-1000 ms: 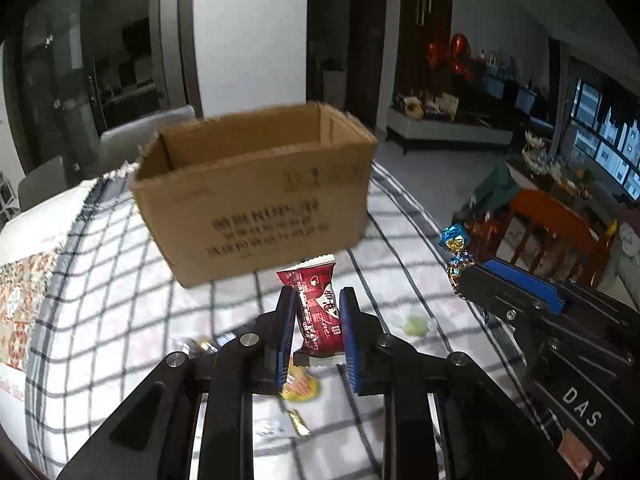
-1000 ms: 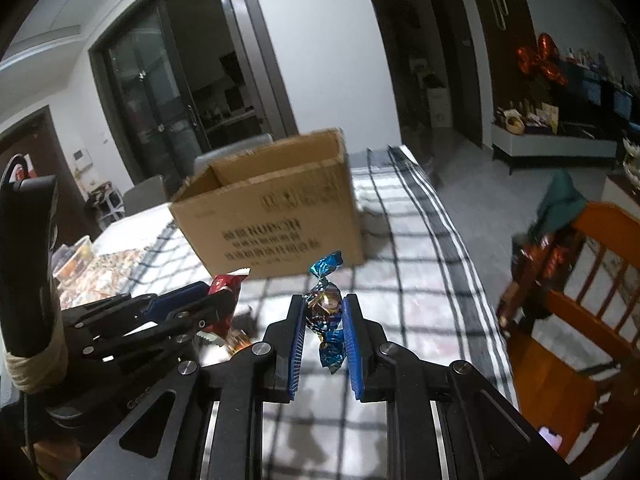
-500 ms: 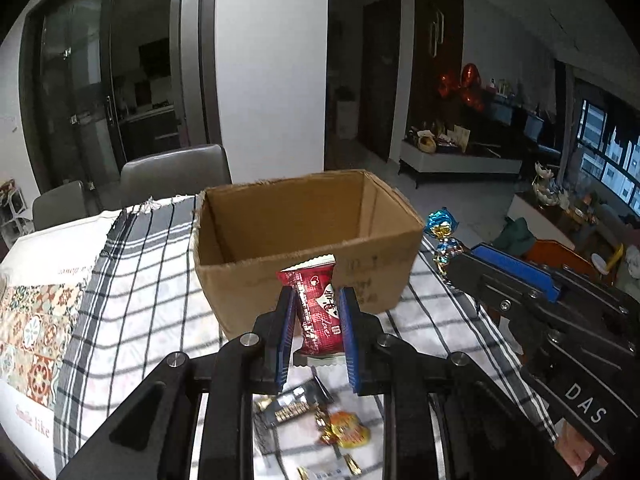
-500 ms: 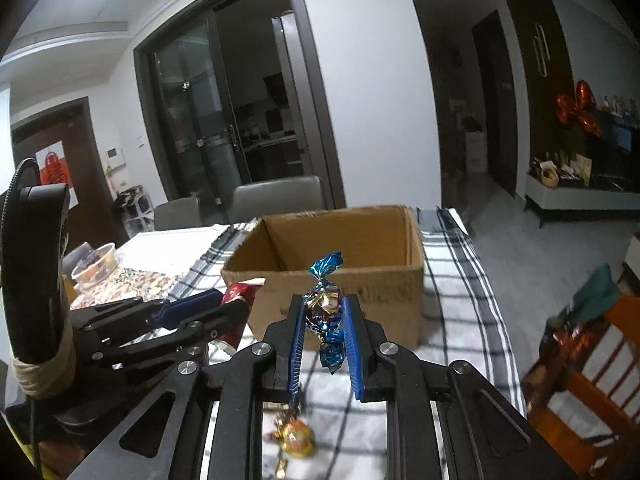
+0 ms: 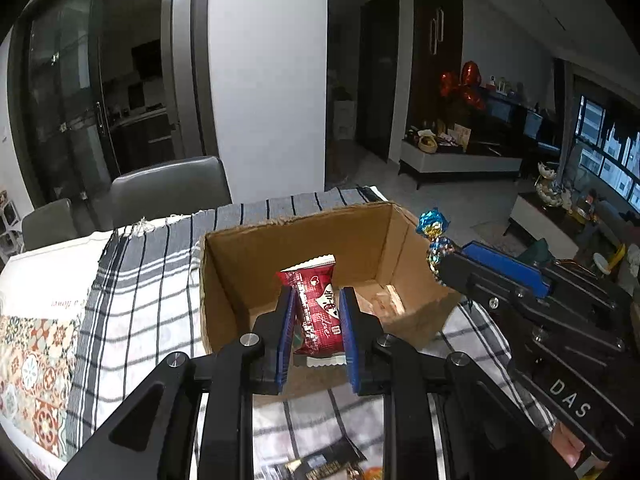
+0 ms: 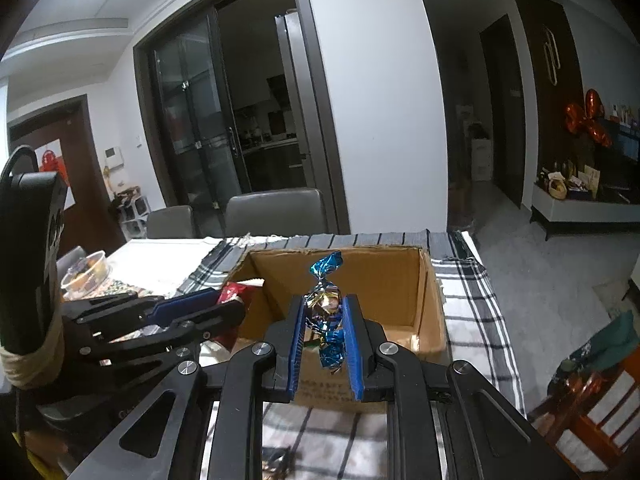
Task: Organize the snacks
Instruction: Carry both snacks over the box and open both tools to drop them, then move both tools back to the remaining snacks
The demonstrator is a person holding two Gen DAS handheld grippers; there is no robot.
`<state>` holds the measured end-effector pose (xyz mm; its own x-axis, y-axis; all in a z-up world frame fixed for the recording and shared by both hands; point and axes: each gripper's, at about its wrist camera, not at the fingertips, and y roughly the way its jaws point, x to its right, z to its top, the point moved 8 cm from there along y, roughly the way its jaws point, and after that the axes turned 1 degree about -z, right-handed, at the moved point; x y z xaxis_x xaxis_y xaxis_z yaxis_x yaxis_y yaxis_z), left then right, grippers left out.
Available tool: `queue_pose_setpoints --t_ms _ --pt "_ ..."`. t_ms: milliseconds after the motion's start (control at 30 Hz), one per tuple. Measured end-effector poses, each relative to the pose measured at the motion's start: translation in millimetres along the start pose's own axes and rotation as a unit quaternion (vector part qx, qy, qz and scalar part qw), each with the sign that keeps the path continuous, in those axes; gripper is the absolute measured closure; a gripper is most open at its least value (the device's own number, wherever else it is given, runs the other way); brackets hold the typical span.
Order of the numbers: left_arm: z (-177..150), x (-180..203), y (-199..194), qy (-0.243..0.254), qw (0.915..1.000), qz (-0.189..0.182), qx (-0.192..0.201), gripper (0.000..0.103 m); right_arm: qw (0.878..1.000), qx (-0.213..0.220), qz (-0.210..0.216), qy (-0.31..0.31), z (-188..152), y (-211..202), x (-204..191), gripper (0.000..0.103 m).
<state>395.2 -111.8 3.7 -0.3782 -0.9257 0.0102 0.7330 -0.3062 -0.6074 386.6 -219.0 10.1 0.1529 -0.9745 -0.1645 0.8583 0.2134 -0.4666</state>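
Now your left gripper pinches the red packet between its fingers, above the open box on the bench; your right gripper clamps the blue candy over the box's near wall.

Red packet, foil candy (above box)

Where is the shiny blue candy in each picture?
Left wrist view: the blue candy is at the right, sticking out of the right tongs, just past the right wall of the cardboard box.
Right wrist view: the same candy is in the middle, pinched upright between the right tongs, in front of the box's open top.
Shared landmark: the cardboard box on the checked cloth.
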Motion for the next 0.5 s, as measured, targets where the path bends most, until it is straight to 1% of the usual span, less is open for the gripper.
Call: queue_pose_setpoints --t_ms 133,200,267,300,333,500 --pt "7.1 -3.4 18.1 -0.003 0.9999 -0.008 -0.01 0.08 1.0 -0.011 -0.001 0.015 2.1 19.4 11.7 0.082" --pt "10.0 -6.1 28.3 -0.01 0.9997 -0.013 -0.016 0.077 0.999 -0.014 -0.004 0.032 4.1 28.9 19.3 0.082" --pt "12.6 -10.0 34.4 -0.011 0.9998 -0.005 -0.016 0.061 0.999 -0.017 -0.007 0.044 4.7 36.2 24.7 0.074" --pt "13.8 -12.3 36.2 -0.013 0.9998 0.002 -0.014 0.047 0.998 -0.022 -0.014 0.05 4.6 39.5 29.2 0.063" --pt "14.0 -14.1 35.4 -0.016 0.9998 0.005 -0.011 0.045 0.998 -0.023 -0.02 0.052 4.4 40.2 31.5 0.061" --pt "9.0 -13.3 19.5 -0.01 0.9998 0.018 0.008 0.044 0.998 -0.023 -0.034 0.045 -5.8 28.9 39.4 0.061"
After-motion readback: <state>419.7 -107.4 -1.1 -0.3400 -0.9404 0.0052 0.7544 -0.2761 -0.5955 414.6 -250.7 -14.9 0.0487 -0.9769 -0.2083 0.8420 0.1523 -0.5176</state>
